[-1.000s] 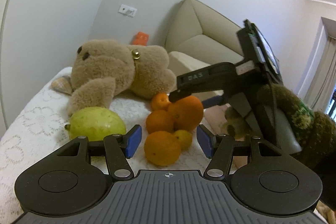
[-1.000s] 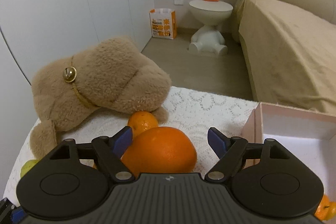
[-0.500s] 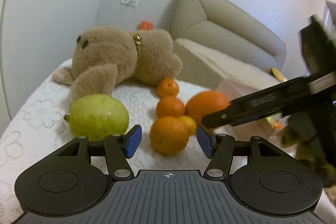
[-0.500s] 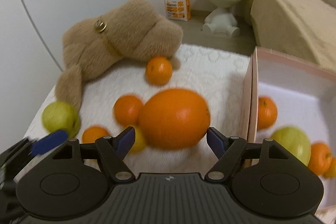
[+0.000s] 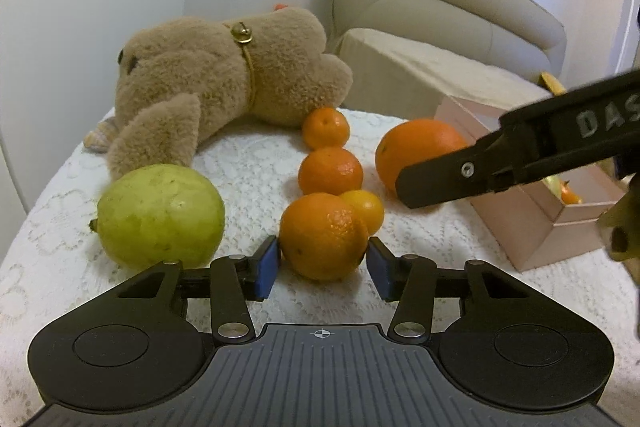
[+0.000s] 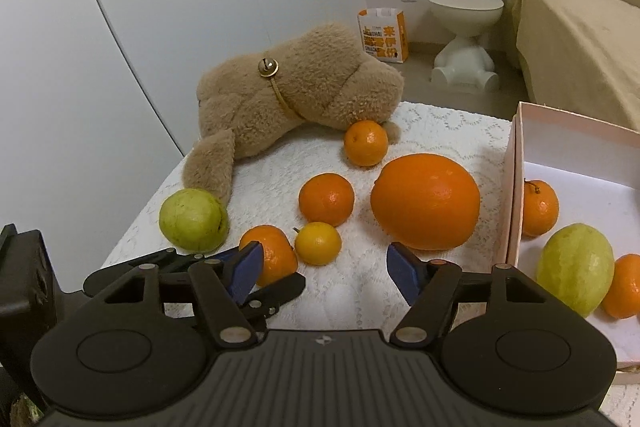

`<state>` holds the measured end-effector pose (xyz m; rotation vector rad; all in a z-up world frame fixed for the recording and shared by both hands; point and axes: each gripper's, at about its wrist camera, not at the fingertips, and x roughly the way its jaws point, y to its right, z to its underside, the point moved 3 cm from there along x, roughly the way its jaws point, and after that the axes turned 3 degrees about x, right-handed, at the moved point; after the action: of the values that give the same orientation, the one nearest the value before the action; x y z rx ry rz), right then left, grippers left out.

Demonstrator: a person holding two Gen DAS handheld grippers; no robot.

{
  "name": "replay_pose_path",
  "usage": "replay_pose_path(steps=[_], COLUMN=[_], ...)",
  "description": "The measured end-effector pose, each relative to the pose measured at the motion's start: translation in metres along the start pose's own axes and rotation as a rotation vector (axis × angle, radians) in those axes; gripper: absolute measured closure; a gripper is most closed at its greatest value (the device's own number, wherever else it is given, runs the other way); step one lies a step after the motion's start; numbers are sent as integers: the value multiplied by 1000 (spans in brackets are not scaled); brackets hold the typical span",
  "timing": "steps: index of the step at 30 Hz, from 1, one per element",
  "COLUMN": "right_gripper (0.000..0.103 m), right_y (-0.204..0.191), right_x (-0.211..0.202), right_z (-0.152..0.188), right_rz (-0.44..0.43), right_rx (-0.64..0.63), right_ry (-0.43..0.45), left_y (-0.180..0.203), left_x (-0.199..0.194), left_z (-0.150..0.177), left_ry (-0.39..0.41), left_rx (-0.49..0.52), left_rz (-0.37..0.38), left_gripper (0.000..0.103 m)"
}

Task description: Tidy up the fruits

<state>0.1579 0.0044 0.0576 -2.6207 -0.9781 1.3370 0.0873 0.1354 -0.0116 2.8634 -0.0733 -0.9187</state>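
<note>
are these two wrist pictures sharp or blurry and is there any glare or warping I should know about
Left wrist view: sharp; fisheye bends the wall and darkens the corners; small highlights on the nearest orange and the guava. Right wrist view: also sharp; the wall panel seam bows; a soft sheen sits on the big orange; the pink box floor looks bright, nearly washed out.

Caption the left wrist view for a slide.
Left tongs close around a mandarin beside a green guava.
</note>
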Motion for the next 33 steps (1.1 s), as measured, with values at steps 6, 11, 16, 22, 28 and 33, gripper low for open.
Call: replay_pose_path(steps=[6,11,16,22,28,33], right_gripper=[35,46,49,68,69,69], right_y=[5,2,-11,-22,-25,-11], right_x=[13,28,55,68,37,7], right_z=[5,8,5,7,19,43], right_rz=[6,-3,43,103,60,68], right_rx=[16,27,-3,-78,-81,-22], right_ry=[-21,-38,-24,-17,11,33], left_y=[-7,-13,-16,-14,-17,-16], left_x=[-25,-45,-45,-47,-44,-45], left_z=[11,26,26,27,26,26], left_ry=[-16,-10,1,4,4,6], left_rx=[-24,-40,-58,-51,-62,-58], left_rz=[40,54,55,53,60,56], left_gripper=[50,50,50,50,50,50])
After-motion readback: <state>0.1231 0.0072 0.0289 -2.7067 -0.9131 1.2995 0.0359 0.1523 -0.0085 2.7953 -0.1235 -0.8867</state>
